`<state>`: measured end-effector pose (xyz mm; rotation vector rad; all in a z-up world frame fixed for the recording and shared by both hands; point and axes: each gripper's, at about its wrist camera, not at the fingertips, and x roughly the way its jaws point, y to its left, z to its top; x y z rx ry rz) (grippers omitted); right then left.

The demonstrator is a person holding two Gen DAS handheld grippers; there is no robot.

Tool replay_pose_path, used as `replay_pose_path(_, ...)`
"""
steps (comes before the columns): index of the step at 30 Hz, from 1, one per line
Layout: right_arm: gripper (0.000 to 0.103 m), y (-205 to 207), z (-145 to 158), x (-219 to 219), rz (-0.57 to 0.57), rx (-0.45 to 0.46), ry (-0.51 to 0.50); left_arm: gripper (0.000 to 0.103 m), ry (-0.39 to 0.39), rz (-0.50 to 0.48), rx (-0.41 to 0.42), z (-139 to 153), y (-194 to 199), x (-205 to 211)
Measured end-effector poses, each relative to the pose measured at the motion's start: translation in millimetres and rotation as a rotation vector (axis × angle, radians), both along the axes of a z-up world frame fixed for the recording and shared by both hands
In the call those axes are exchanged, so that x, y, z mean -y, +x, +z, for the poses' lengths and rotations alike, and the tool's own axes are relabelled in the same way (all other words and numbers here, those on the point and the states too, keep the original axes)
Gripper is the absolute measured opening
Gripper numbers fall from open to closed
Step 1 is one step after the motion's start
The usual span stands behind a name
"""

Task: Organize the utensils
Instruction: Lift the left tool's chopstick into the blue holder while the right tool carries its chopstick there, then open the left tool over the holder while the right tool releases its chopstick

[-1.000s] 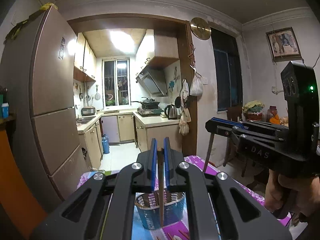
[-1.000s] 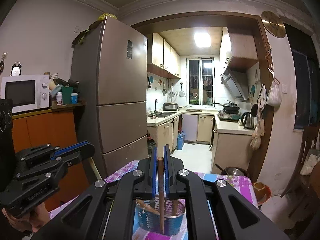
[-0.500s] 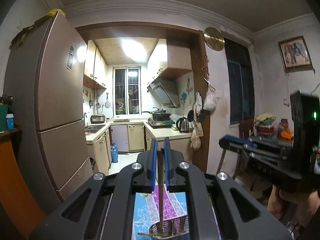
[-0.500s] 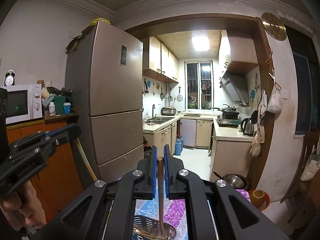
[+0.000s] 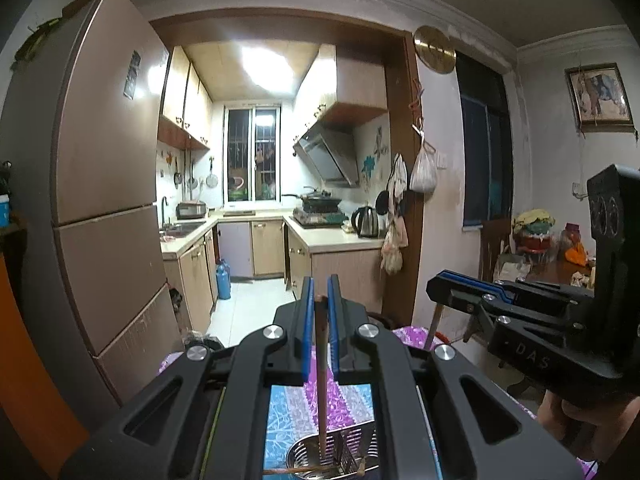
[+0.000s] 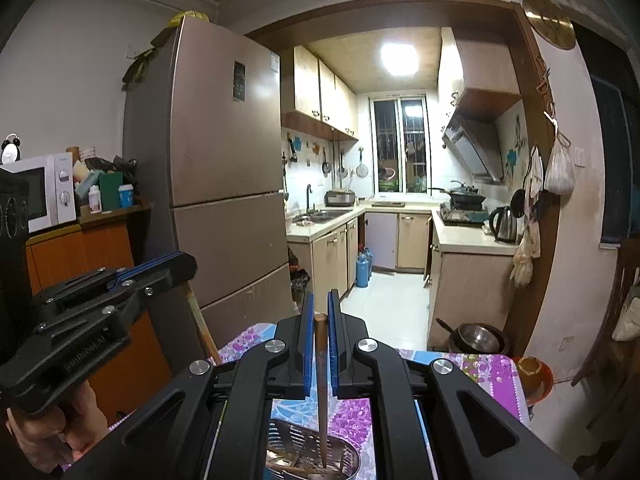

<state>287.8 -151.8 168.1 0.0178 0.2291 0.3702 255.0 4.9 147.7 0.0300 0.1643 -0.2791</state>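
The left gripper (image 5: 319, 300) is clenched on a chopstick (image 5: 321, 376) that hangs upright at bottom centre, its tip inside the metal utensil basket (image 5: 340, 454). The right gripper (image 6: 319, 314) likewise pinches a second chopstick (image 6: 322, 392) above that basket, which stands on the floral-clothed surface (image 5: 352, 404).

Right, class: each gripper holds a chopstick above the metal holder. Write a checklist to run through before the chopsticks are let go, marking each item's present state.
1. Left gripper shut on its chopstick: ok.
2. Right gripper shut on its chopstick: ok.
3. Left chopstick tip over the holder: ok.
4. Right chopstick tip inside the holder's rim: ok.
5. Both chopsticks hang near upright: ok.
6. Room left among chopsticks already in the holder: cannot tell.
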Motion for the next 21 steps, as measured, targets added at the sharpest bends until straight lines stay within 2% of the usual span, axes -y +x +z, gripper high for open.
replay_pose_path(13,0.008,18.5,-33.4,2.1,0.003,-0.073,0.029,0.005,0.014,-0.005,-0.045,-14.4,17.2,-0.2)
replay_pose_path(21,0.008,22.6,-42.7,19.5,-0.043,-0.092,0.044,0.006,0.033,-0.001,-0.042,-9.9,17.7,1.7)
